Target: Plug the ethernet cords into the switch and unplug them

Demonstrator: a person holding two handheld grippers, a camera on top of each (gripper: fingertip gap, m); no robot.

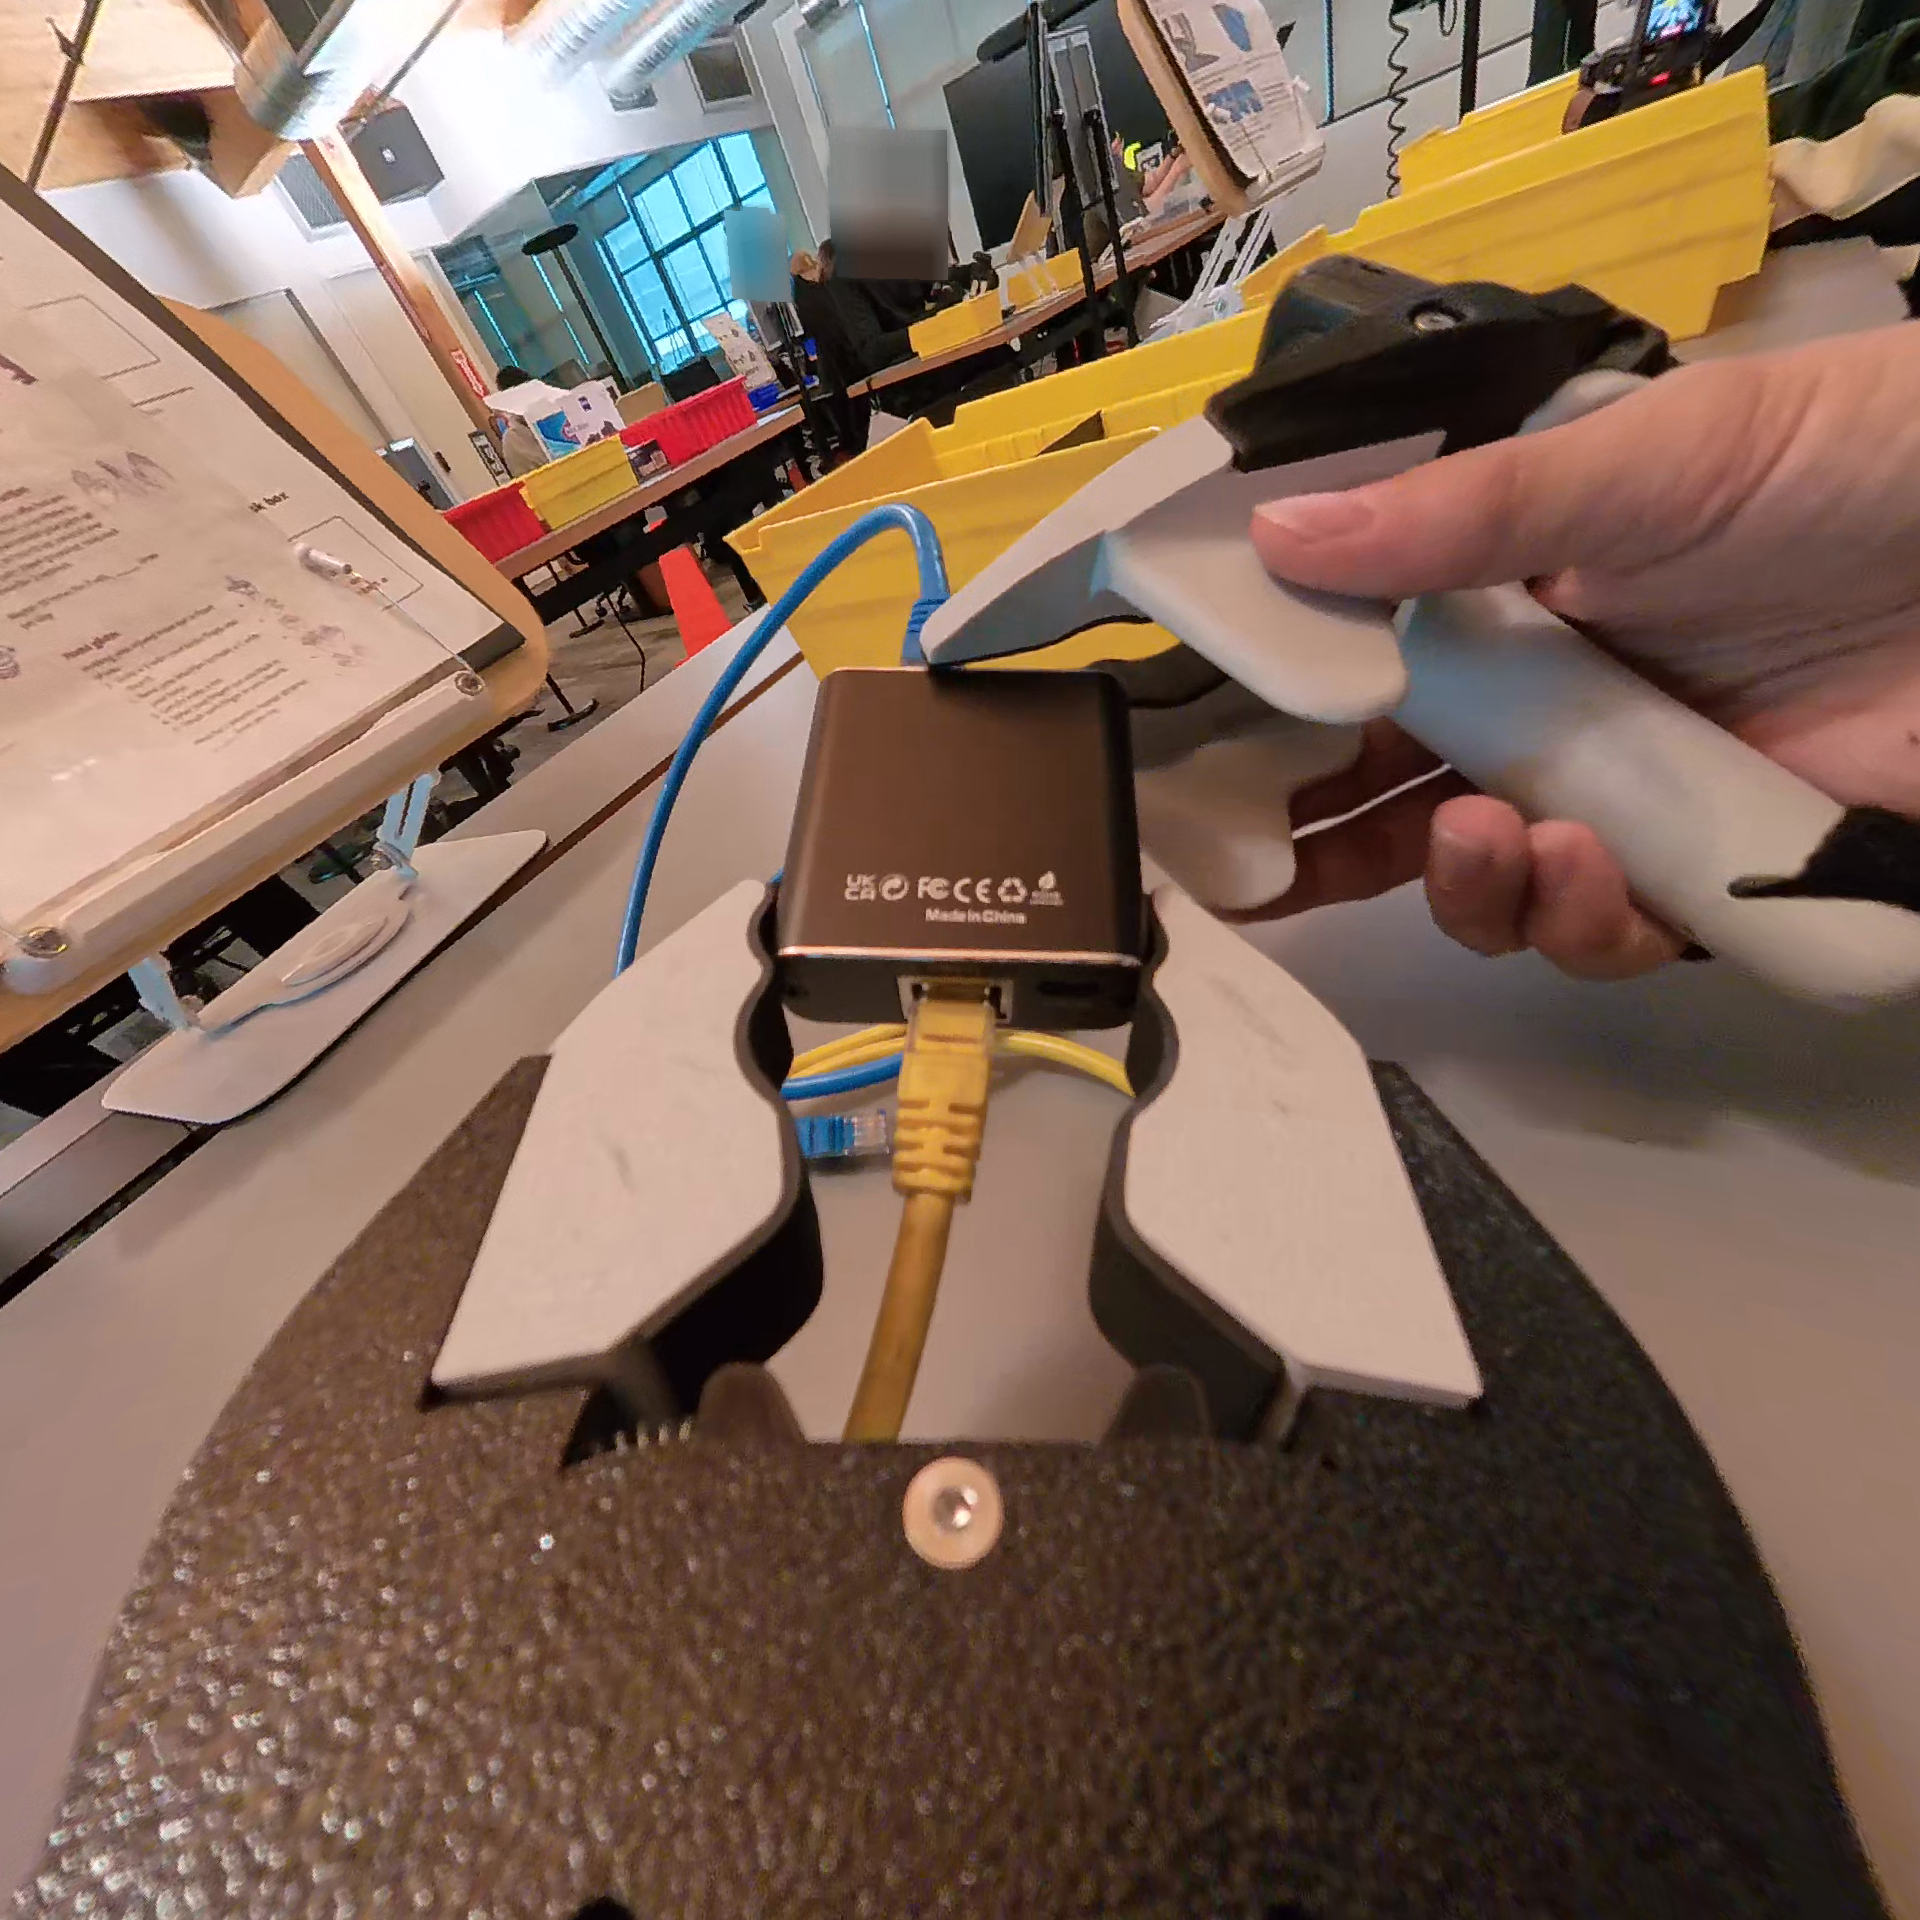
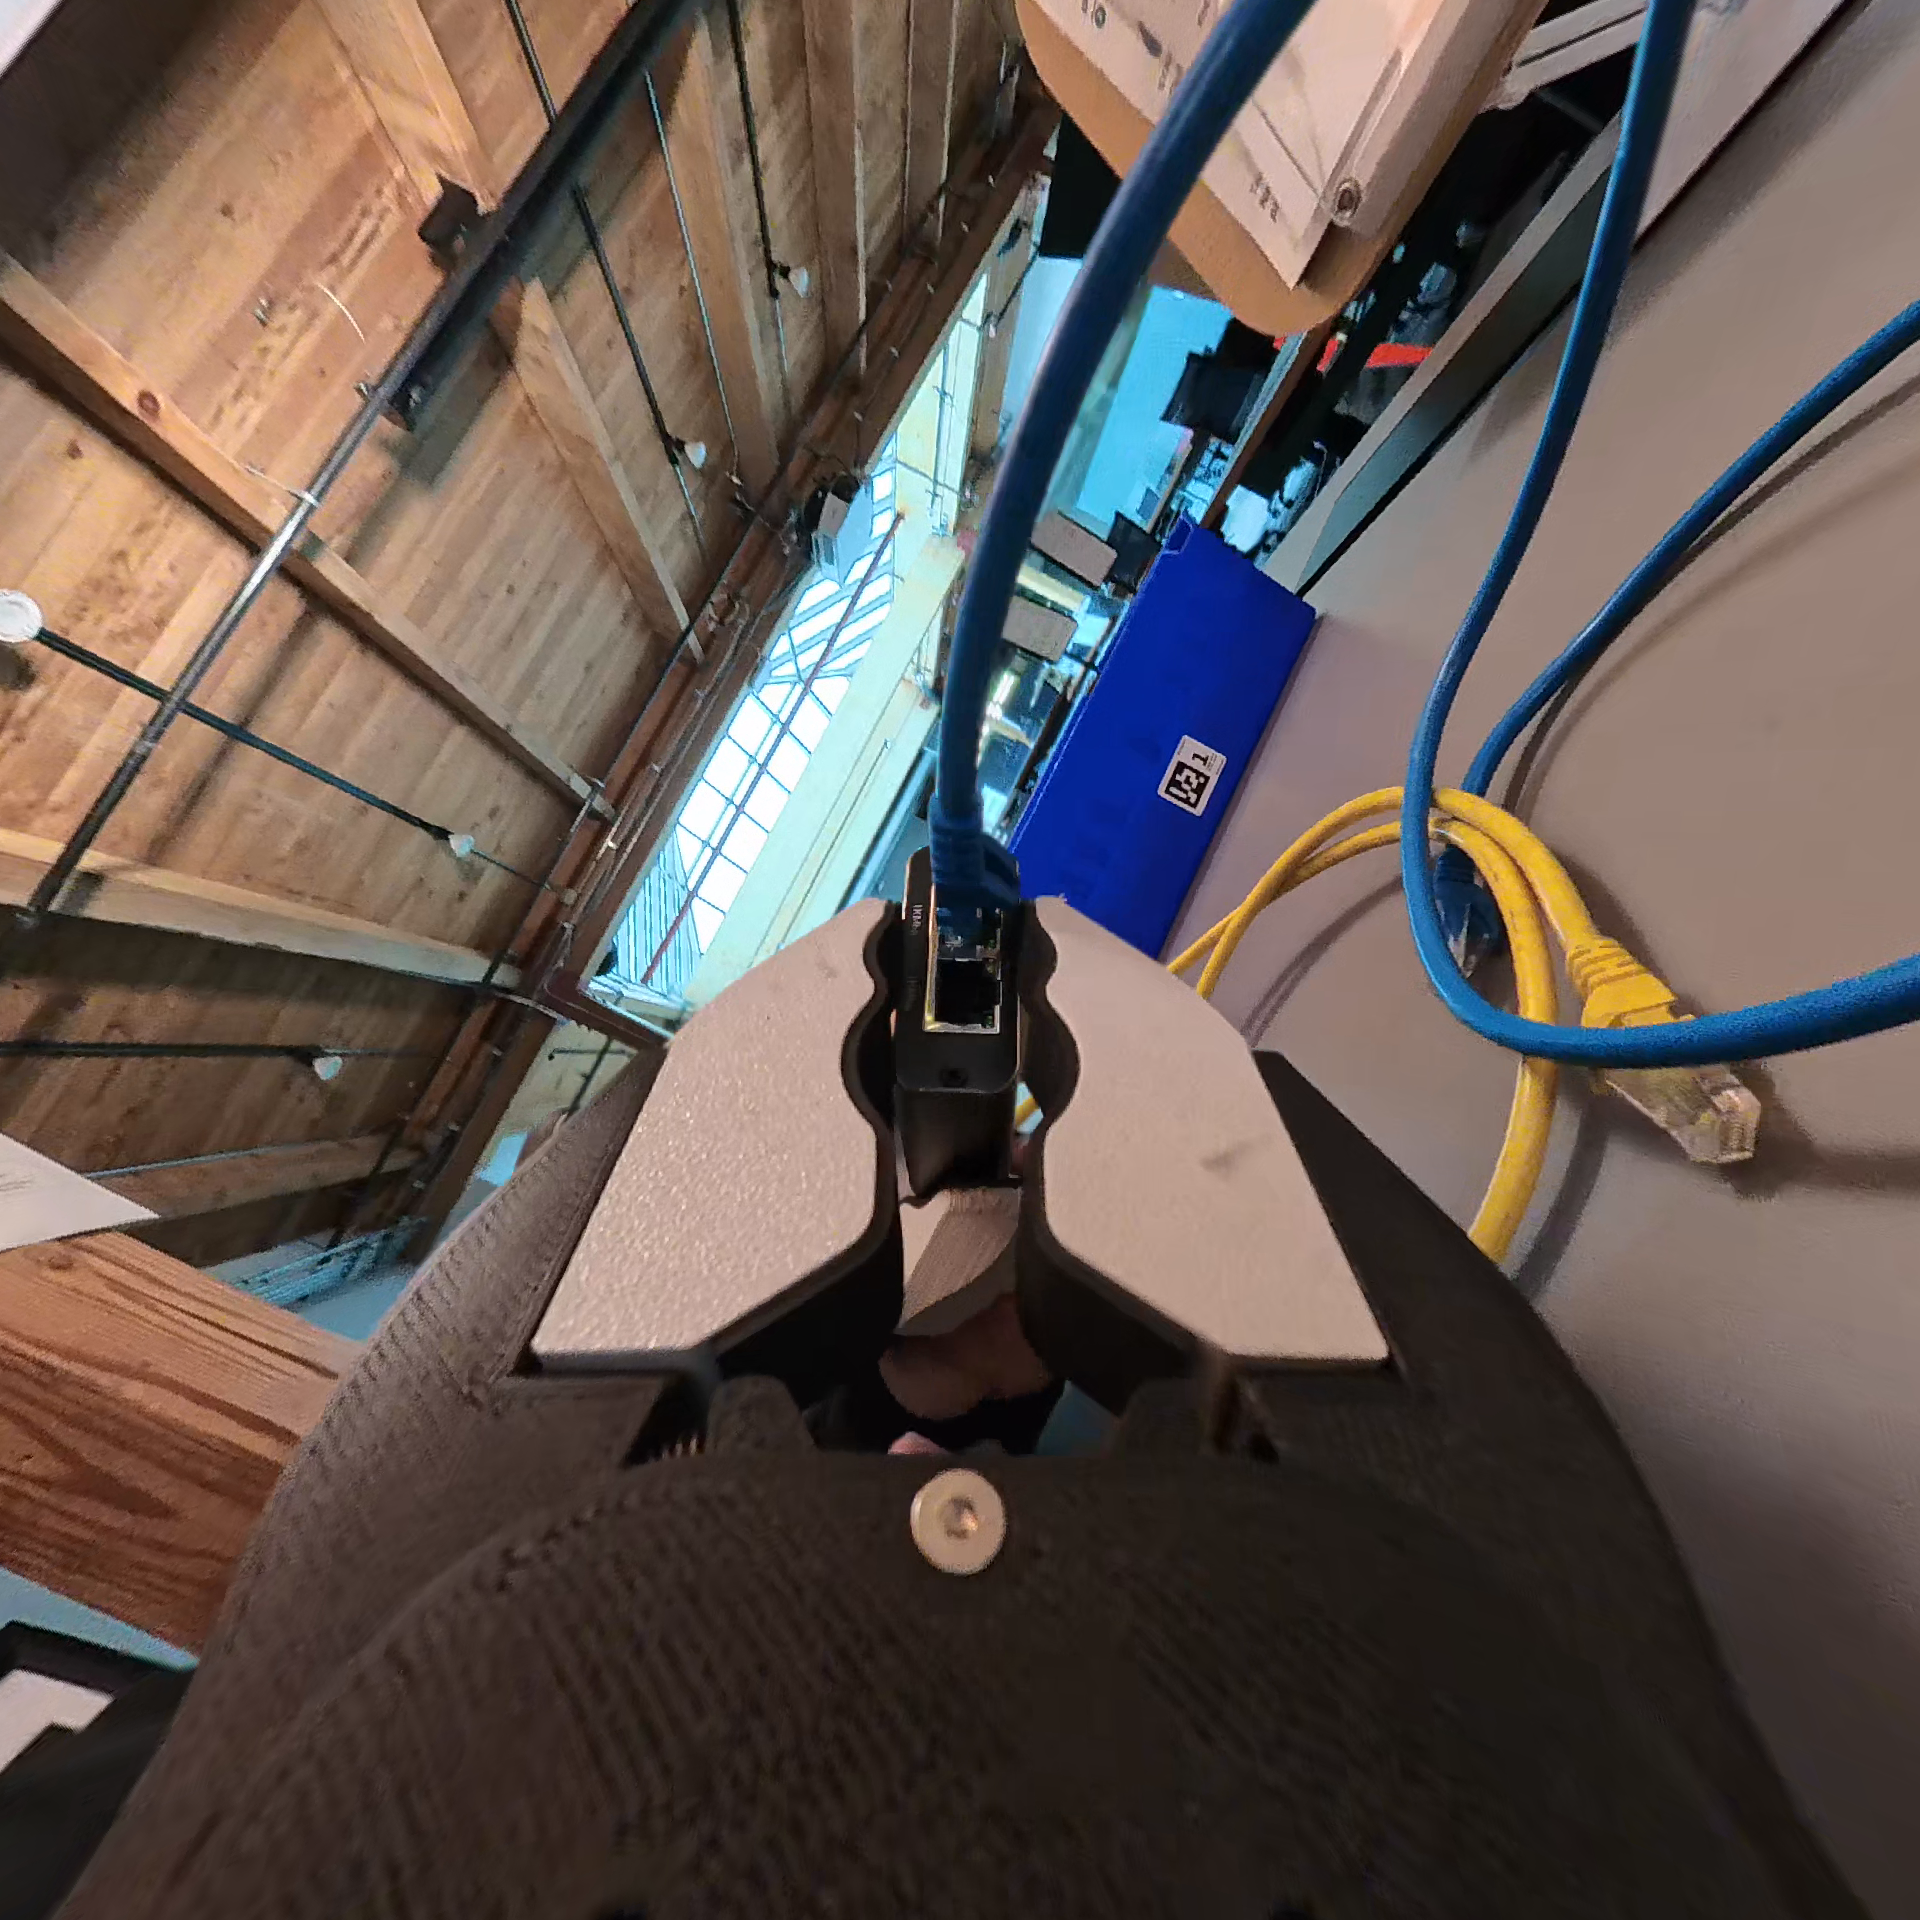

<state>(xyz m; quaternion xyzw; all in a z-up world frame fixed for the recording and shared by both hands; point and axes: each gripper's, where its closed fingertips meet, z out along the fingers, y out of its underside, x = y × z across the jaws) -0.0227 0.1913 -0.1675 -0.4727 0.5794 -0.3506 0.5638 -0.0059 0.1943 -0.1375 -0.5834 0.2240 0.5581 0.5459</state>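
Switch (image 1: pixel 961 831), small black box, sits mid-frame in left wrist view, clenched at near end between your left gripper (image 1: pixel 961 971) fingers, held above grey counter (image 1: pixel 1558 1143). Yellow cord (image 1: pixel 935 1122) plugged into near port, running down between fingers. Your right gripper (image 2: pixel 956 997), held in hand (image 1: pixel 1662 644) at frame right, clamps switch's far end; right wrist view shows fingers tight on it, blue cord (image 2: pixel 971 665) plugged in above empty port. Loose yellow plug (image 2: pixel 1673 1101) lies on counter, right of frame.

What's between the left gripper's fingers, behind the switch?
The yellow cord, plugged into the switch, runs between them, a loose blue plug beside it; left wrist view.
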